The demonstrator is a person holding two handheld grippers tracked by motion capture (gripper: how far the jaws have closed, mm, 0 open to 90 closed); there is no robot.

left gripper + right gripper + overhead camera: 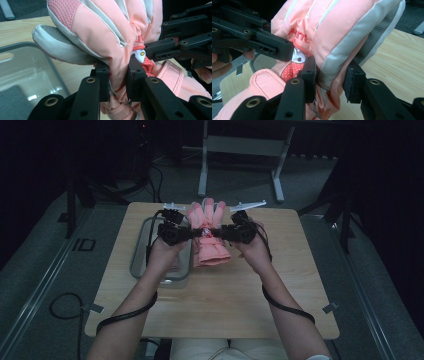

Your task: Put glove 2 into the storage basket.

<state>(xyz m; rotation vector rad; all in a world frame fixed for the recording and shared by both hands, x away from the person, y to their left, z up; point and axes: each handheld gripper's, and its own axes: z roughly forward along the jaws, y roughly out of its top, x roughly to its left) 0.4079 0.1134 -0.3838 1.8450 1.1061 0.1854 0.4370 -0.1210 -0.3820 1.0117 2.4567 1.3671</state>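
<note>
High view overhead; gripper views close, sharing glove.

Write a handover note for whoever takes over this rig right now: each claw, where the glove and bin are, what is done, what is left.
Left claw: shut on the pink glove, pinching a fold at its wrist side.
Right claw: jaws straddle the glove's opposite edge; one jaw touches the fabric, the other shows a gap, so the grip is unclear.
Glove: held between both claws above the wooden table, fingers pointing away from the person, cuff hanging toward them.
Clear bin: on the table, just left of the glove.
Done: glove picked up.
Left: probably moving it to the bin; confirm the right grip first.
</note>
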